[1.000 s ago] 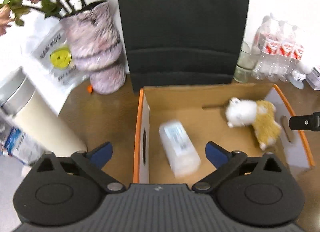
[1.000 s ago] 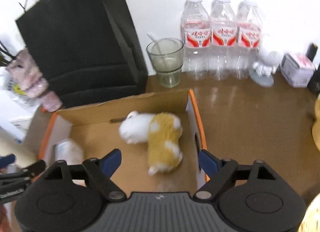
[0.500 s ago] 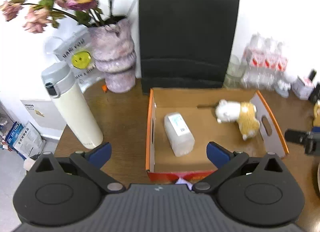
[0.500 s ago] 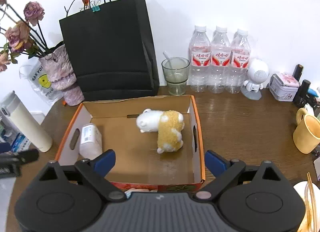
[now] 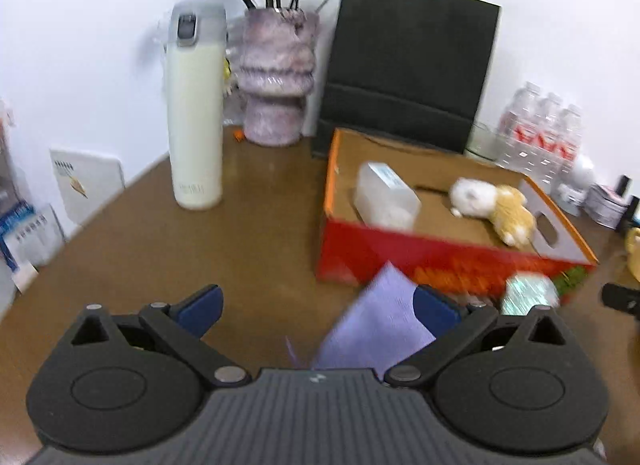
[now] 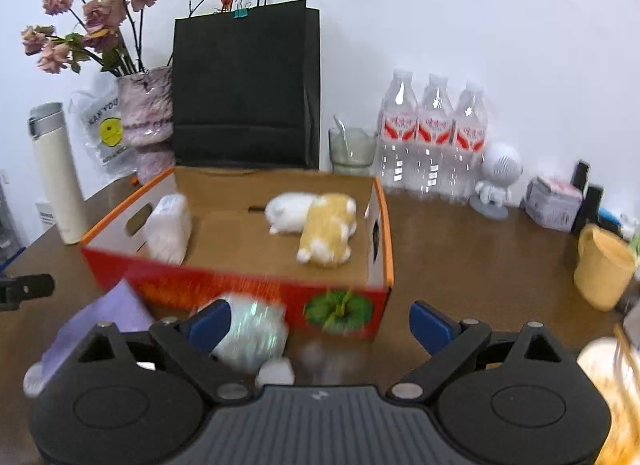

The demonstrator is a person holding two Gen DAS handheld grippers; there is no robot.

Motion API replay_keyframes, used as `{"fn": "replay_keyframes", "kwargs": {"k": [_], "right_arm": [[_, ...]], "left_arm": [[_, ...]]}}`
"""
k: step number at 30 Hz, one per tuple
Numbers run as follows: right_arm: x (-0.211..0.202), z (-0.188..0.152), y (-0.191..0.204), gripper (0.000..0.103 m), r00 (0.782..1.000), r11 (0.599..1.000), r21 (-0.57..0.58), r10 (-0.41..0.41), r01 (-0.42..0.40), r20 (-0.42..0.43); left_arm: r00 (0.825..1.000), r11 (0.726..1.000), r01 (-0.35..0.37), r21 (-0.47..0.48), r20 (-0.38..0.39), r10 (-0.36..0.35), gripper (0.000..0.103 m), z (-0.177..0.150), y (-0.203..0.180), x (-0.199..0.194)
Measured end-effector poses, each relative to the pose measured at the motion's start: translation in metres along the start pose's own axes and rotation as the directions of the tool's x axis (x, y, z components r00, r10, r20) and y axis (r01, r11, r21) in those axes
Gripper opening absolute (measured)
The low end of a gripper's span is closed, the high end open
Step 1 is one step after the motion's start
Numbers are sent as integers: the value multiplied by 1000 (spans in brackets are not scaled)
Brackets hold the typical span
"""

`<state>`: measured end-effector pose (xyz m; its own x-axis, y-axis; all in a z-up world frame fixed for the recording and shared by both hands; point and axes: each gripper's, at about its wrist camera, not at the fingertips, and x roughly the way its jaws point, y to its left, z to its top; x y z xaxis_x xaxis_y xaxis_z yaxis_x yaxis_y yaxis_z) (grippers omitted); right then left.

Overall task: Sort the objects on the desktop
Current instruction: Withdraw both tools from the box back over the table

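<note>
Both my grippers, left point(image 5: 316, 307) and right point(image 6: 320, 323), gape wide with nothing held. Purple cloth point(image 5: 376, 329) lies in front of the cardboard box point(image 6: 256, 289), against my left gripper's right finger. Pale-green bundle point(image 6: 250, 335) sits beside it, at my right gripper's left finger; right is nearer.

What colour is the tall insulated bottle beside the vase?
Cream body, grey lid; the left wrist view shows it best.

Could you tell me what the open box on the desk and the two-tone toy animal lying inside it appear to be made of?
The box looks like corrugated cardboard: matte brown inside, glossy red print with a green motif outside, die-cut handle slots in the end walls. The toy animal seems to be plush fabric, with fuzzy white and tan pile and soft, rounded edges.
</note>
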<state>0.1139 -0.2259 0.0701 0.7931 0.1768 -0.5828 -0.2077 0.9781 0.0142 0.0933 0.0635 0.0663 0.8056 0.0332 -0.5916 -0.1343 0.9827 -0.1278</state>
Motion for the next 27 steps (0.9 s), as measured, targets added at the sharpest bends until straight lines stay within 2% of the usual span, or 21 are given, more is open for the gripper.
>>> {"fn": "replay_keyframes", "kwargs": {"k": [2,4,7,10,13,15,17,20,25,27], "right_arm": [[-9,-17,1,96,999,1000,23,15,-14,-29],[-26,-35,4,96,999,998,54,28,-26,-34],[-56,-64,8,96,997,993,84,78,-77,-13],[-87,-92,9,97,993,986,119,117,-118,19],[-112,-119,15,97,993,989,93,116,-118,31],[-130,-135,16,98,995,993,77,85,-89,52],[-148,-148,12,98,996,992,103,60,-67,70],[-172,-163,9,98,994,988,121,90,-97,63],[-204,-185,19,98,985,993,51,96,-104,141],[-208,-195,23,98,984,995,35,91,-98,151]], "left_arm": [[1000,1000,26,15,3,-26,103,-12,-1,-13],[999,998,27,57,38,-29,103,-29,-6,-32],[997,991,26,131,67,-35,103,-56,-13,-60],[997,983,52,176,48,-61,103,-89,-10,-82],[999,992,31,126,12,-33,103,-119,-1,-102],[998,991,60,117,14,-62,103,-132,4,-118],[996,984,77,159,31,-83,103,-144,7,-133],[999,981,2,195,32,-8,103,-157,5,-151],[994,977,53,206,83,-71,103,-175,5,-179],[995,972,63,226,65,-79,103,-177,1,-181]]}}
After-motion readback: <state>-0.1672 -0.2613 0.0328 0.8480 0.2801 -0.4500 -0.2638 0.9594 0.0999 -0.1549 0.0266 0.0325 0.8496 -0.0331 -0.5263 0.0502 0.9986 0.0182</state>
